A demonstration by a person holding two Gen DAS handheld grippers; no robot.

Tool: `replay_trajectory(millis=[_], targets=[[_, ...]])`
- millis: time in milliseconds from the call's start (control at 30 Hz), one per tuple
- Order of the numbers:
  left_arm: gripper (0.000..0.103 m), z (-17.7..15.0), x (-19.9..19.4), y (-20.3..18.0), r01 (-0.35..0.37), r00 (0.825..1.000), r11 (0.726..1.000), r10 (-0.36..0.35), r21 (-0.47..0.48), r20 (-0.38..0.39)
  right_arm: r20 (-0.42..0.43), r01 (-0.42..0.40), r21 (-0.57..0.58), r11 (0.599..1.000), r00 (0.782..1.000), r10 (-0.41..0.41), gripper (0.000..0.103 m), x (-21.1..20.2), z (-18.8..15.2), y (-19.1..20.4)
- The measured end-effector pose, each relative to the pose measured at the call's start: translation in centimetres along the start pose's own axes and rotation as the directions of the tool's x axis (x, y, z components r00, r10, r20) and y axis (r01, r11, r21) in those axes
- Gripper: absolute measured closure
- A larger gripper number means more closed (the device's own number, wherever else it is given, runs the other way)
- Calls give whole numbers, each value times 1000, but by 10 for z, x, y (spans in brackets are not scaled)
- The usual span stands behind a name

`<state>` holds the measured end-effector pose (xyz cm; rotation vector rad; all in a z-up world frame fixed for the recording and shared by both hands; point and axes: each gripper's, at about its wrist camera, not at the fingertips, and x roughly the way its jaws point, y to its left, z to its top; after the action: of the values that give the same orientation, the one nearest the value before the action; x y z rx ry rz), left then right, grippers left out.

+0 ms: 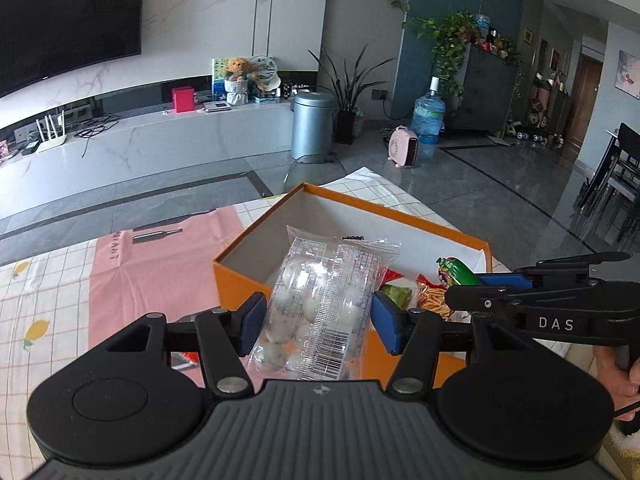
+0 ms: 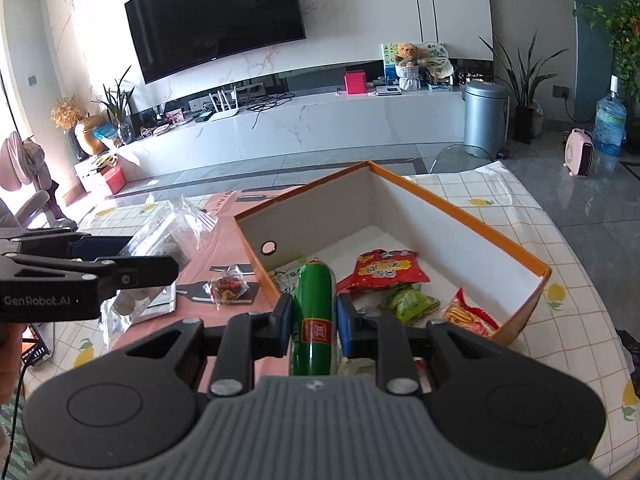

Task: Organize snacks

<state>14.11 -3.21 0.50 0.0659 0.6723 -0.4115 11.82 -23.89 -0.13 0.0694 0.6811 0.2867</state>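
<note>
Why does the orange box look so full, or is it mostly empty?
Mostly empty. The orange box is open on top, and only three small snack packets lie at one end; the rest of its white floor is bare.

checked tablecloth point(image 2: 500, 200) carries orange box point(image 2: 472, 216), small wrapped snack point(image 2: 228, 286).

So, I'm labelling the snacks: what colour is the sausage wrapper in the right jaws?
Green, with a red label on the sausage; clearest in the right wrist view.

The orange box point(image 2: 460, 216) stands open at the top, its far half bare. Snack packets point(image 2: 400, 284) crowd its near floor. A small wrapped sweet point(image 2: 229, 288) lies on the bench point(image 2: 560, 240) beside the left wall.
</note>
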Motion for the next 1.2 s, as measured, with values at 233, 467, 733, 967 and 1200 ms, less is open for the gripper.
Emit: replay_trajectory(millis=[233,467,733,967,1200], targets=[[38,33,53,-14,22,997,995,-15,98,-74,-76,-1,31,1000,997,4,83,25,31,-33],[38,45,116,-6,46,978,992,-21,117,-208,-202,-35,88,995,978,52,83,85,46,-56],[38,47,173,9,17,942,991,28,132,-334,-350,-20,119,993,935,61,83,157,44,-70],[38,46,208,13,-13,919,985,79,170,-386,-398,-11,114,993,916,56,83,193,48,-73],[38,43,231,17,-31,901,978,117,207,-417,-437,8,155,988,897,61,83,221,48,-83]])
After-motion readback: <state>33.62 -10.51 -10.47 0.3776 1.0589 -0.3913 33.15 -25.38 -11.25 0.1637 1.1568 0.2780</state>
